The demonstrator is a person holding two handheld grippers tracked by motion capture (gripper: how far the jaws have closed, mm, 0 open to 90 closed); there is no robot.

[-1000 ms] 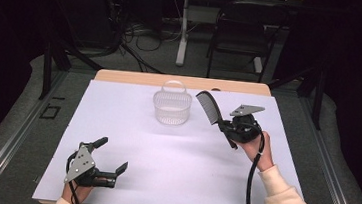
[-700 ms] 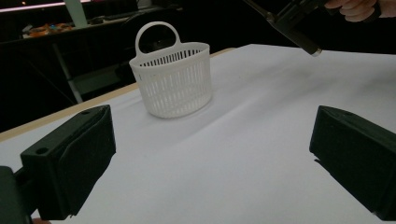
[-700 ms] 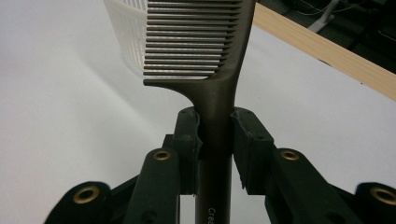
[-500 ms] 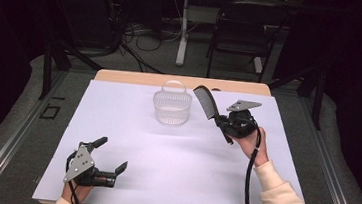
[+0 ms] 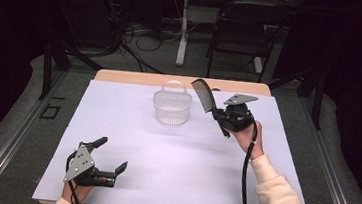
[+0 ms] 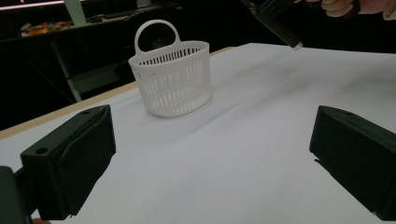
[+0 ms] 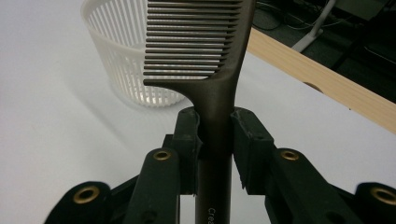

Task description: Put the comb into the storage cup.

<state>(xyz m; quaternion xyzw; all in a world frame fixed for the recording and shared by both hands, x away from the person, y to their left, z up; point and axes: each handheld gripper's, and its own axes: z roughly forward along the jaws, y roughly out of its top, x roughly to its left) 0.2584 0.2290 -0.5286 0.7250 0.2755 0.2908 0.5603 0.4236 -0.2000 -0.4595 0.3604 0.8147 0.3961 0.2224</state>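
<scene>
**One comb, one basket, two grippers**

While I watched from the high view, I counted a single dark plastic comb with a long handle (image 5: 203, 95), a single white slotted plastic basket with a loop handle (image 5: 171, 106), and two black two-jaw grippers over one white-covered table (image 5: 183, 157).

My right gripper (image 5: 216, 114) was pinching the comb by its handle, just below the teeth. In the right gripper view both pads (image 7: 188, 140) pressed against the handle's two sides, and the comb (image 7: 212, 60) rose straight out between them, with its row of teeth pointing to the left of that view. From above, the comb stood tilted up and leftwards, held in the air just to the right of the basket and not touching it. The basket (image 7: 122, 56) sat upright behind the teeth, toward the table's far edge.

My left gripper (image 5: 111, 158) lay low near the table's near left corner, well apart from the basket, with its jaws spread wide and nothing between them. Its own view showed the basket (image 6: 172, 77) standing between the two jaws farther off, and the tip of the comb's handle (image 6: 280, 29) at the top.
</scene>
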